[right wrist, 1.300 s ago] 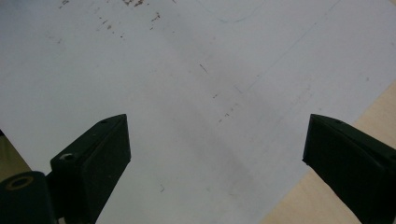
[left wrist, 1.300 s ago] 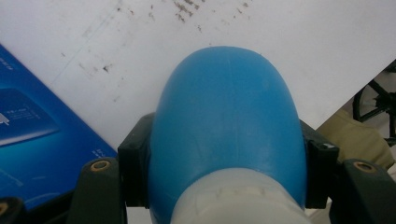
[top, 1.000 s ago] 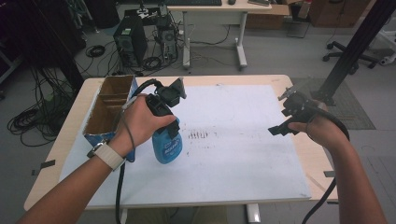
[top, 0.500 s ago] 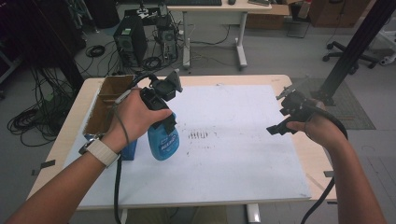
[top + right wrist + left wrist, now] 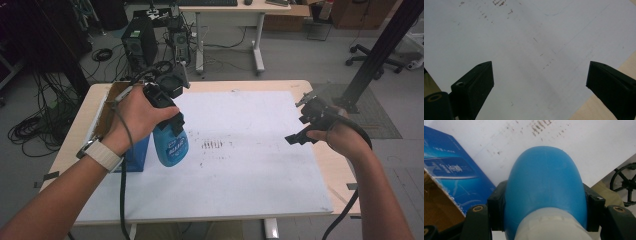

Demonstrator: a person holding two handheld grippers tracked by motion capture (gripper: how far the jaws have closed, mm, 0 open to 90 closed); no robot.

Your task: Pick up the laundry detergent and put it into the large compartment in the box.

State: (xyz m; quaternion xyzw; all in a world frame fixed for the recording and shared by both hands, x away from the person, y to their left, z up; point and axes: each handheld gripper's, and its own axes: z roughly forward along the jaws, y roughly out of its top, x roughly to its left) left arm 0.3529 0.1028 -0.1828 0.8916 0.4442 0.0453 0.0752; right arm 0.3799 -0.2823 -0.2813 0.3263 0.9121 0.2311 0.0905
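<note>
Blue spray bottle [image 5: 170, 145]: pinched at its shoulders by the left gripper [image 5: 167, 107], held off the white sheet [image 5: 260, 165], just beside the blue carton [image 5: 136, 155]. Right gripper [image 5: 302, 127]: jaws spread wide with nothing between them, above the sheet's right side. Brown specks [image 5: 212, 145]: mid-sheet.

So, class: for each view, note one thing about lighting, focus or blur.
High view: dim, even light, the room's upper left dark, the blue bottle sharp. Left gripper view: the bottle looms close and slightly soft, with a pale sheen on its shoulder. Right gripper view: flat light on the white sheet, and the gripper's black jaws lack detail.
</note>
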